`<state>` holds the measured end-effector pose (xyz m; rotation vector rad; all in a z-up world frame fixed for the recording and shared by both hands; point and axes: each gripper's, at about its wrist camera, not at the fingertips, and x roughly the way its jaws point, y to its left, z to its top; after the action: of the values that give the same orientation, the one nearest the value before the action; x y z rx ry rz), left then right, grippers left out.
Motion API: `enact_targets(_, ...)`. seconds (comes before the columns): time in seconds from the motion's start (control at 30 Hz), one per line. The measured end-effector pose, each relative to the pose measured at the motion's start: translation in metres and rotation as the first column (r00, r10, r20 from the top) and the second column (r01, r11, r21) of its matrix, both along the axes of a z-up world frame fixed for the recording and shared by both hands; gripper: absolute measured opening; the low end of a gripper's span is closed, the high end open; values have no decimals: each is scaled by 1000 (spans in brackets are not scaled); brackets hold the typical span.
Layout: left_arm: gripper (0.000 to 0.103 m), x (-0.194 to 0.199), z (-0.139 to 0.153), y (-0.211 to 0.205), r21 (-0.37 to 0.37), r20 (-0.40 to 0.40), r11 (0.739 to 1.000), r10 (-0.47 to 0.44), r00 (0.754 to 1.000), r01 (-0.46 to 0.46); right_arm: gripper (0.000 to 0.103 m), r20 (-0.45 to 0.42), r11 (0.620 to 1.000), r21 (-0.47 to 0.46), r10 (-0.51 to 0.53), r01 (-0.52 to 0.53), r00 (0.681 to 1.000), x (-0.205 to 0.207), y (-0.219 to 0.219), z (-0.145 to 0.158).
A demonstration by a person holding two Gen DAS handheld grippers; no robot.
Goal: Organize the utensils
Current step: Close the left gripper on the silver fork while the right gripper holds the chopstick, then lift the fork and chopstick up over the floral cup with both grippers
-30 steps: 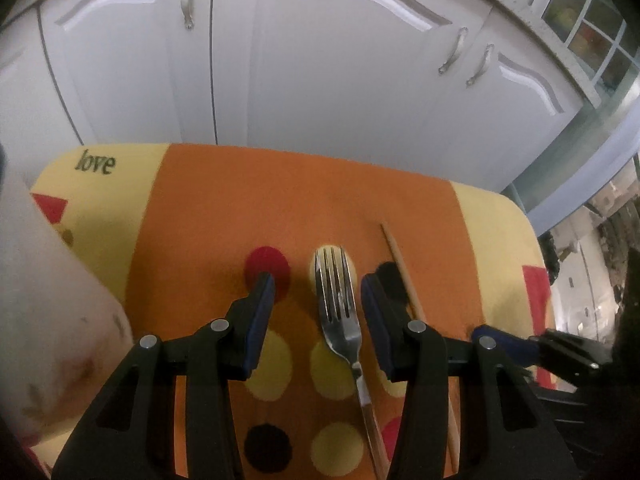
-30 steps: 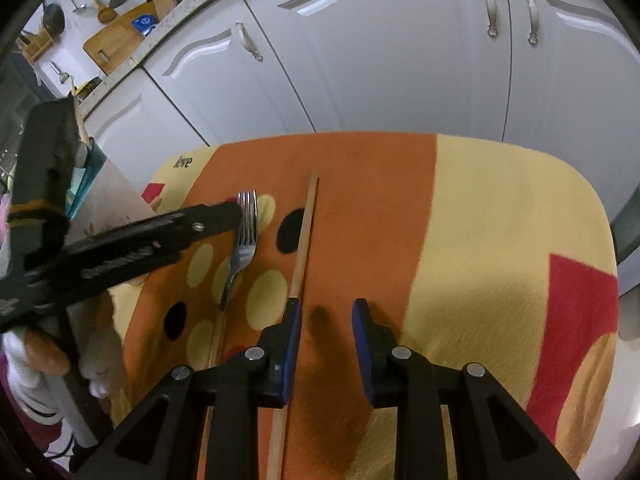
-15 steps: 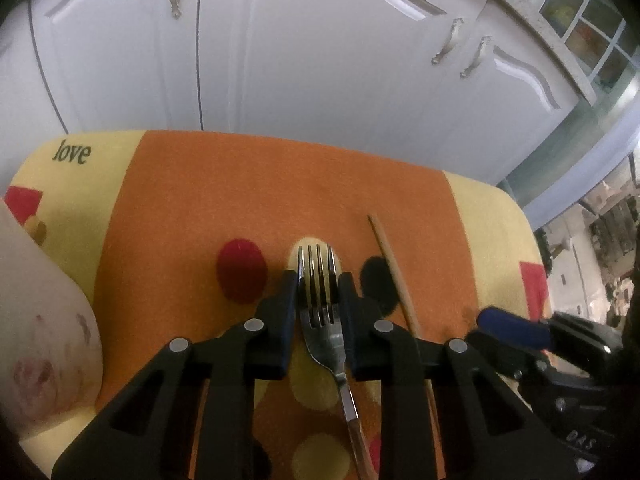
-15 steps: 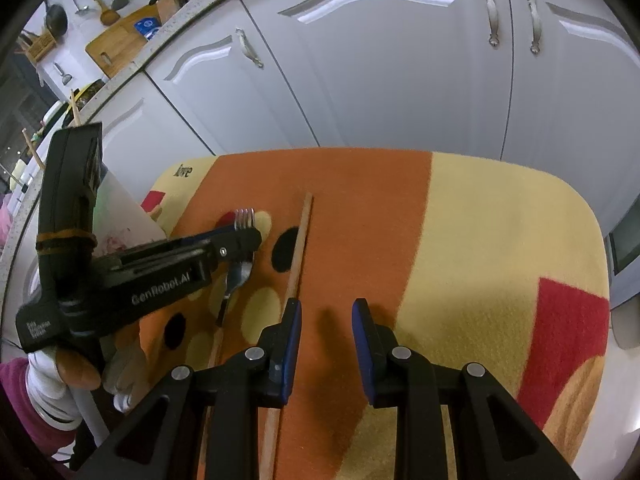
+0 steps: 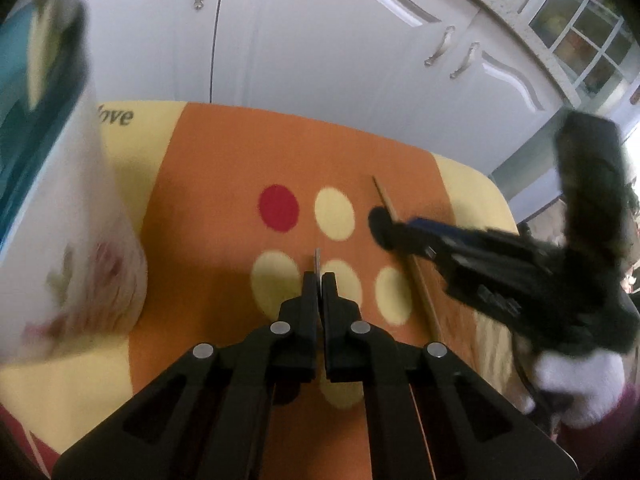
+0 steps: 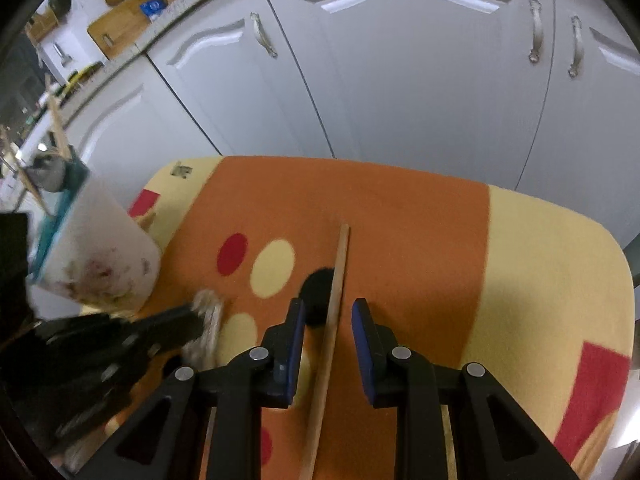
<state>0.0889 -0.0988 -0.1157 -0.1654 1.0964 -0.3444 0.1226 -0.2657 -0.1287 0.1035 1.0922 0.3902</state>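
My left gripper [image 5: 319, 278] is shut on a metal fork [image 5: 318, 256], whose thin edge pokes out between the pads, just above the spotted cloth. The right wrist view shows that gripper [image 6: 192, 320] low at the left, with the fork [image 6: 210, 312] a blur at its tip. A wooden chopstick [image 6: 340, 256] lies on the cloth and runs between the jaws of my right gripper [image 6: 329, 304]. Those jaws stand open with a gap on each side of the stick. In the left wrist view the chopstick [image 5: 384, 196] lies to the right, with the right gripper [image 5: 400, 226] over it.
An orange and yellow cloth [image 5: 240, 160] with coloured dots covers the table. A white utensil holder [image 6: 92, 248] with a teal rim stands at the left edge, with sticks in it. White cabinet doors [image 6: 400, 80] rise just behind the table. A white-gloved hand [image 5: 580, 384] holds the right gripper.
The left jaws have shut on the fork and carried it off its place on the dots, so only its edge shows. The right gripper has shifted left, so the chopstick lies between its jaws.
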Motion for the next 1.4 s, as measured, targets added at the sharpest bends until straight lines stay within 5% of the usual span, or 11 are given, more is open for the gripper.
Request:
enact_targets(0.1,1,-8,-2,5,6,-6,1000,2,1000,-2,7,23,999,-44,13,-12,1000,5,8,-3)
enact_targets(0.3,1,-28,11,20,-19,9,1000,12,1000,-12,6,31,1000,-6,0,0,1000,-9,1,7)
enact_targets(0.57,0,-54,55,34,-23,114,1000,12,993,-10,5,123,988,154,-14,-5,992,-56,-10,63)
enact_targets(1.4,1,-114,187,133,-49,376,989,145,915,-137,5,401,973,150,102,-176,910,-120,47,185)
